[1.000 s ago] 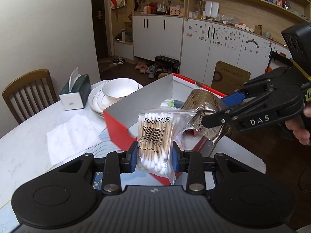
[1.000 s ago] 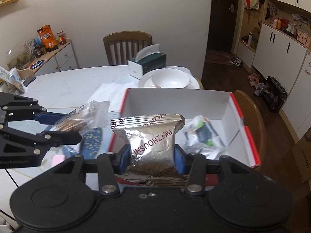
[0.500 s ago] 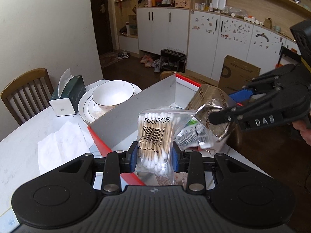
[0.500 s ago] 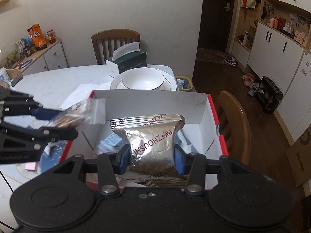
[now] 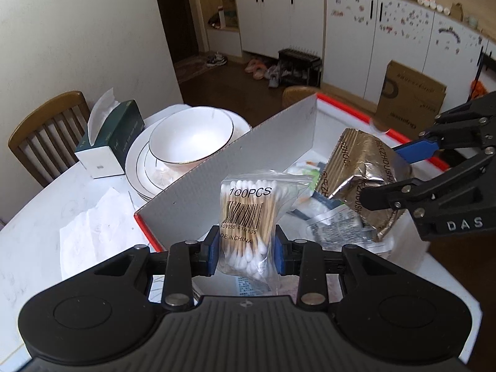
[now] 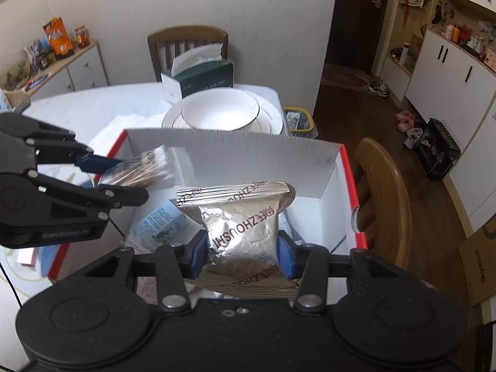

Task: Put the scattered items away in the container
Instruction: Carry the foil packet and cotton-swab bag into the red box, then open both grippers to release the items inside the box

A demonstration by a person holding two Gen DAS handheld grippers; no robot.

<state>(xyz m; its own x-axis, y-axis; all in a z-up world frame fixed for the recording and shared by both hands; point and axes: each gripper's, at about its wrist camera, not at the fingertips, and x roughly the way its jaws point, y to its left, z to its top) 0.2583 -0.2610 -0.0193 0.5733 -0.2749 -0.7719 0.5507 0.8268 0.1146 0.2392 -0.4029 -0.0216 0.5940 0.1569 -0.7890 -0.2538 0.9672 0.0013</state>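
Evidently, each hand-held gripper, left (image 5: 245,249) grasping the cotton-swab bag (image 5: 246,217) and right (image 6: 241,255) the foil packet (image 6: 241,226), needed lowering before releasing into the box (image 6: 248,161) beneath.

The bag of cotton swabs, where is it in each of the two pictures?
Left wrist view: the bag of cotton swabs is at bottom centre, pinched in the left claw, over the red box.
Right wrist view: the same bag is at middle left, seen end-on in that claw.
Shared landmark: the white bowl behind the box.
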